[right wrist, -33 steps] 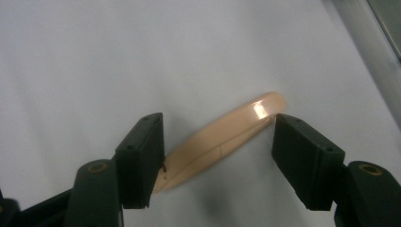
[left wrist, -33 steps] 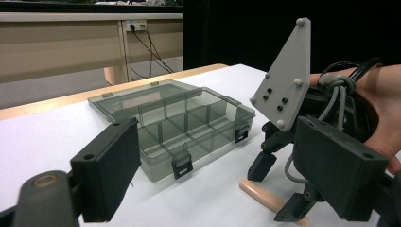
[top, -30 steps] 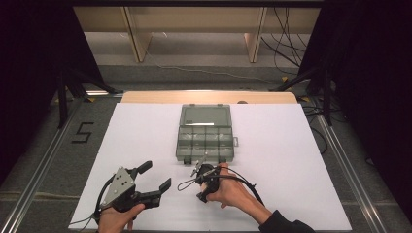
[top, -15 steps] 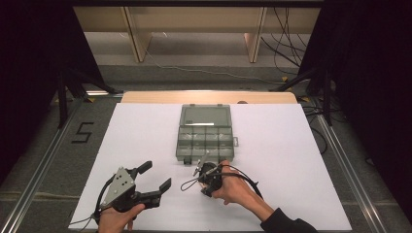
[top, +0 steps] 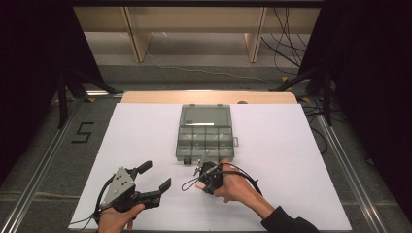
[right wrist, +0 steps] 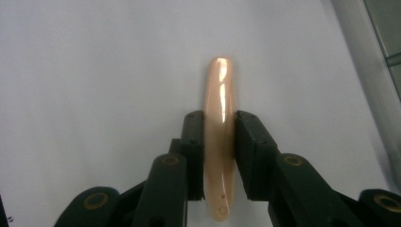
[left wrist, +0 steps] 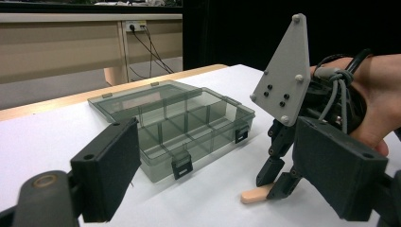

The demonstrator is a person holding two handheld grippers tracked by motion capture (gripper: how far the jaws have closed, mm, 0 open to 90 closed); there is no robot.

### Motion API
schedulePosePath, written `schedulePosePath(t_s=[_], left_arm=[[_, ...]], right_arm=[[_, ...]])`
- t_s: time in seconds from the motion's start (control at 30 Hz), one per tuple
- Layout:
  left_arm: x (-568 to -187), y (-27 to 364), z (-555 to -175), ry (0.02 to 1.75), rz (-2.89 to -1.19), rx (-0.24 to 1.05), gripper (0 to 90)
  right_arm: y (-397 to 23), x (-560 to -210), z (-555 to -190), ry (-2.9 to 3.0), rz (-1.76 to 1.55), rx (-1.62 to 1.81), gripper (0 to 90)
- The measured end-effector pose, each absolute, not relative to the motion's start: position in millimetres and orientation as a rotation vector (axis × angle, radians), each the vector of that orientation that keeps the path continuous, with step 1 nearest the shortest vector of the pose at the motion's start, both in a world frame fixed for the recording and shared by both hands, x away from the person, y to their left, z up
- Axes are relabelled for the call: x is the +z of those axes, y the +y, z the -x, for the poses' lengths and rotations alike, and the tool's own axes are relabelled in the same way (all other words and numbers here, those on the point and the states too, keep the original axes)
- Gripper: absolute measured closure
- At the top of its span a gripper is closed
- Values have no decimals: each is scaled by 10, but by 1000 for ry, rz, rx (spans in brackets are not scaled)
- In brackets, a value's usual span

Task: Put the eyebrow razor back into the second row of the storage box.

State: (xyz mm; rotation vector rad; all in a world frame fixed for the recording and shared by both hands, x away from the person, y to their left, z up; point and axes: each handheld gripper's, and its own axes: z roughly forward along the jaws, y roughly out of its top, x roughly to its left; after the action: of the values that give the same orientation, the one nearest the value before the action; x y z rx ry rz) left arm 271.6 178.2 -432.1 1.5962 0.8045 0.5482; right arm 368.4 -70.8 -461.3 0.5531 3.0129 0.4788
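Observation:
A slim peach-coloured stick (right wrist: 220, 80) lies on the white table (top: 291, 160). My right gripper (right wrist: 219, 118) points down at it. Its jaws have just been closing and now press on the stick's sides. In the left gripper view the right gripper (left wrist: 279, 182) stands on the stick (left wrist: 253, 195), held by a hand. My left gripper (top: 156, 175) rests at the front left, jaws wide open with nothing between them. The same open jaws (left wrist: 217, 161) frame the box. A clear grey compartment box (top: 206, 138) lies open mid-table, just beyond the right gripper (top: 203, 178).
The box's lid (top: 205, 116) lies flat toward the far side, and two latches (left wrist: 181, 166) hang off its near wall. White table surface stretches to both sides of the box. A wooden edge (top: 209, 97) borders the table's far side.
In the high view the right hand has shifted only slightly over the same spot near the box. The left gripper has not moved.

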Motion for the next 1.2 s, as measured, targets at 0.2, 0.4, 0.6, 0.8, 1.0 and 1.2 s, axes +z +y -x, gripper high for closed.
schedulePosePath(t_s=[0.2,0.4,0.6,0.8,1.0,1.2], left_arm=[[-4319,1782,-2716,805,-1595,548,156],[-4317,1784,-2715,805,-1595,548,156],[-4317,1783,-2716,806,-1595,548,156],[-4320,1782,-2717,806,-1596,548,156],[-4321,1782,-2718,809,-1595,548,156],[-4324,1785,-2719,812,-1594,548,156]], right_arm=[[-706,-4604,-3678,3008,-531,481,746],[-723,-4532,-3683,2993,-541,543,746],[-785,-4397,-3722,2959,-541,625,746],[-821,-4273,-3746,2927,-539,690,746],[-859,-4151,-3794,2896,-535,731,746],[-868,-4068,-3834,2874,-523,752,746]])
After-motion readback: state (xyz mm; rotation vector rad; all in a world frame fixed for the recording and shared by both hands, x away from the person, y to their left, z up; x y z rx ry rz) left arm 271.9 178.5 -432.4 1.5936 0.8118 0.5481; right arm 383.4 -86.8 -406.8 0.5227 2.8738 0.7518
